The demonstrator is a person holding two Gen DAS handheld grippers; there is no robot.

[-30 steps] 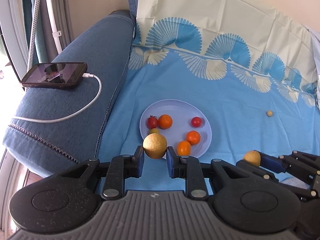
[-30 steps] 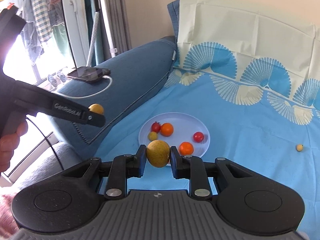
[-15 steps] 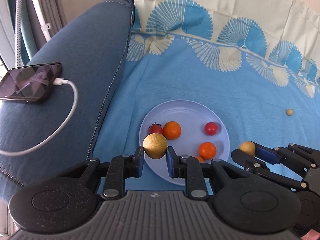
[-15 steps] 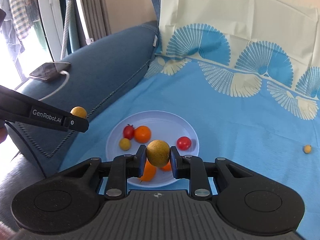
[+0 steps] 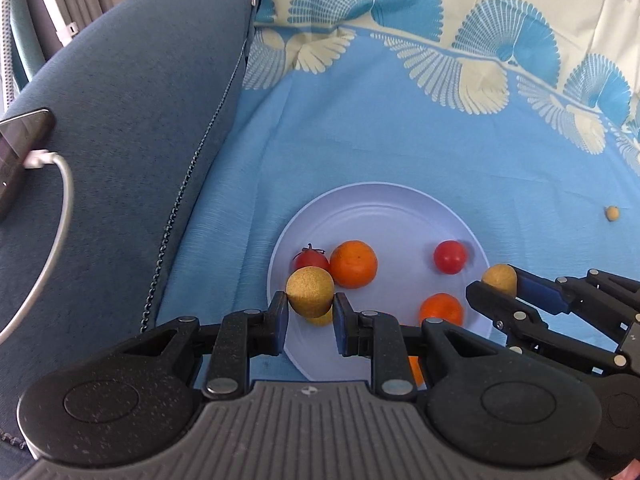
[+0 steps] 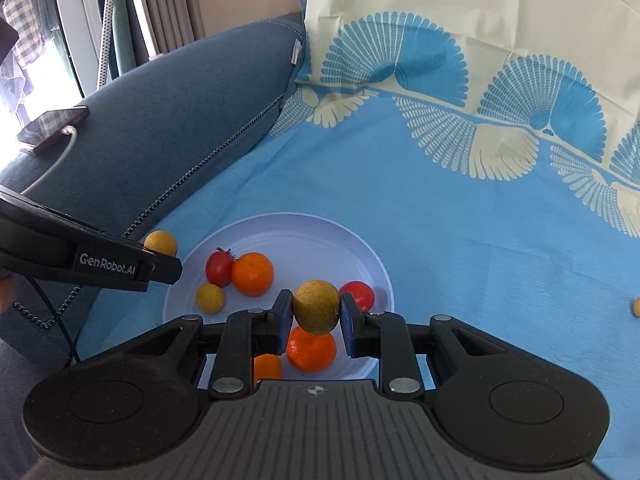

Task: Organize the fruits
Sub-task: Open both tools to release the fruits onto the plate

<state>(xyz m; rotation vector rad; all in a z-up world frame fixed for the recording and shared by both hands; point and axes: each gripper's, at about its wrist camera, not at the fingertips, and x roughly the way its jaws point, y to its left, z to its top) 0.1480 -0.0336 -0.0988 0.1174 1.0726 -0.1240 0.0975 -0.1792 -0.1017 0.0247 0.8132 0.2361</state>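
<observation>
Sideways, the left gripper (image 6: 160, 258) reads "GenRobot.AI".

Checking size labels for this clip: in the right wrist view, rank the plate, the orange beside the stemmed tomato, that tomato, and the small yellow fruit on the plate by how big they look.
Largest to smallest:
1. plate
2. orange
3. tomato
4. small yellow fruit
The tomato and yellow fruit look close in size, so their order is unsure.
</observation>
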